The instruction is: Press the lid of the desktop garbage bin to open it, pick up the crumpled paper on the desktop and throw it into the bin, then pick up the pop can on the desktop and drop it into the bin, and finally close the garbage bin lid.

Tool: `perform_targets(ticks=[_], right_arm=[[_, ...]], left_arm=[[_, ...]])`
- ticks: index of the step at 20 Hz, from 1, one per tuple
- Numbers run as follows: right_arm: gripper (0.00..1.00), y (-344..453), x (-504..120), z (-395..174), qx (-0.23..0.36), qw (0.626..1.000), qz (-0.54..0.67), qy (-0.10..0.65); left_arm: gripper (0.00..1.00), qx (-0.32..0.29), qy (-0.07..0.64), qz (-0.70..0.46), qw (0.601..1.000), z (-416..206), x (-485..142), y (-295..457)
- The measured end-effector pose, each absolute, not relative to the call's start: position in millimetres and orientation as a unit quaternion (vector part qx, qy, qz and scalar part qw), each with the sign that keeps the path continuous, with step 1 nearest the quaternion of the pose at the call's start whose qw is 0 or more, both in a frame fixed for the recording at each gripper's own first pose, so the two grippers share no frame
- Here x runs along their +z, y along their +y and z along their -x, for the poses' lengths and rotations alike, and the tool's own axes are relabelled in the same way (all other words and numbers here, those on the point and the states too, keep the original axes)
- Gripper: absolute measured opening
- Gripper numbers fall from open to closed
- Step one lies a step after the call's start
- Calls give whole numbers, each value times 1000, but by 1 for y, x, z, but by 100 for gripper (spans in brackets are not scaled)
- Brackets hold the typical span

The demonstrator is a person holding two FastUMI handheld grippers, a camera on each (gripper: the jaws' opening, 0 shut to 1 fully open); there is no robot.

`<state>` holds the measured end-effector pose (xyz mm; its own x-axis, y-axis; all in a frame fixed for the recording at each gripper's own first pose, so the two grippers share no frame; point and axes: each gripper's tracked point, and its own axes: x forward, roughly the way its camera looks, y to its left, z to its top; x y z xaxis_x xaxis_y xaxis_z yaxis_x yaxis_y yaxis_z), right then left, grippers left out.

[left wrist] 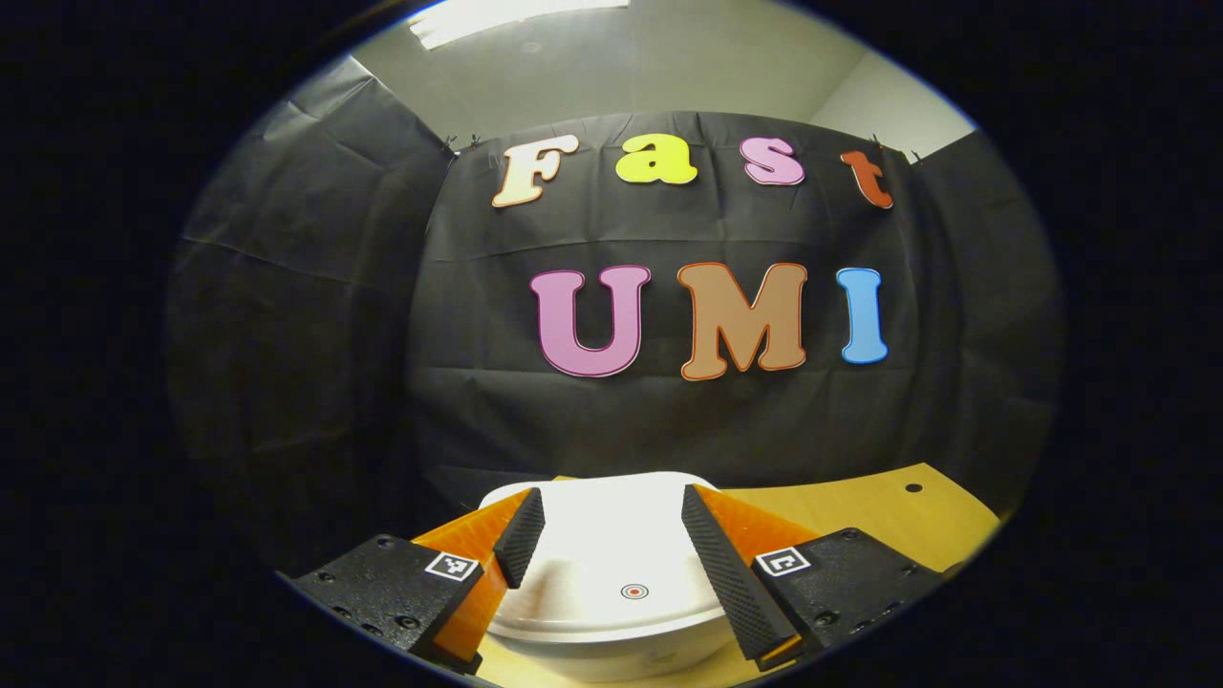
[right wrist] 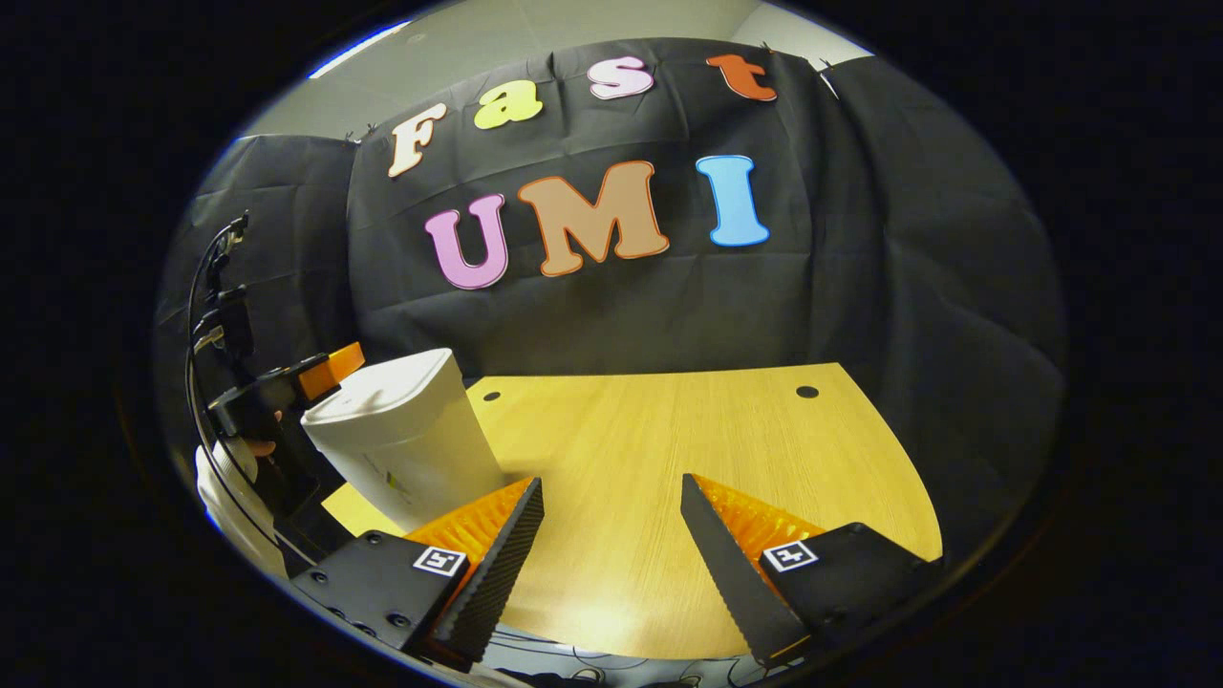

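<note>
Left gripper view, nearest first: left gripper (left wrist: 611,559) with fingers (left wrist: 521,537) spread wide, nothing between them pinched. Just beyond and below the tips, white bin (left wrist: 611,612), seen from above, lid (left wrist: 611,545) shut and flat. Small red ring mark (left wrist: 634,591) on the lid, between the two fingers, nearer the right one. Whether the tips touch the lid: cannot tell. Under and behind the bin, wooden table (left wrist: 860,521), with a small dark hole (left wrist: 913,487) near its far right edge. Farthest back, black cloth wall (left wrist: 315,315) and a pale ceiling with a light strip (left wrist: 506,14).

Right gripper view, nearest first: right gripper (right wrist: 611,545) with fingers (right wrist: 502,559) likewise spread apart, holding nothing, hovering over bare table (right wrist: 669,449). A few thin cables (right wrist: 592,659) at the bottom edge, below the fingers. To the left, just past the left finger, the bin (right wrist: 401,430), standing on the table, leaning in the fisheye, lid (right wrist: 382,387) closed. Behind the bin, the left gripper (right wrist: 315,373), up at lid height, with part of a hand (right wrist: 263,444) and a pale sleeve (right wrist: 225,483) behind it, plus cables (right wrist: 205,287) rising along the left edge. Farther on, two small holes (right wrist: 807,392) in the tabletop near its back edge. Beyond, the black cloth wall (right wrist: 908,239).
</note>
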<state>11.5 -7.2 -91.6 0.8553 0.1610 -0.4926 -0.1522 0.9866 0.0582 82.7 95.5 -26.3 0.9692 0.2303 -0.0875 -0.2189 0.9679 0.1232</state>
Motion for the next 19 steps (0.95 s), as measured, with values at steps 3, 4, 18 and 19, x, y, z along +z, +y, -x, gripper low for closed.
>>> perform_targets(ticks=[3, 4, 18, 19], right_arm=[[97, -1, -81, -15, 81, 968, -10, 236], [97, 1, -79, -15, 81, 970, -13, 231], [96, -6, -39, -5, 13, 991, -55, 123], [96, -6, -42, -3, 8, 991, -55, 123]], left_arm=[[89, 88, 39, -45, 994, -65, -11, 68], [89, 78, 36, -38, 996, -60, -10, 58], [89, 4, 52, 19, 998, -2, -36, -13], [89, 1, 50, 20, 999, 0, -35, -14]])
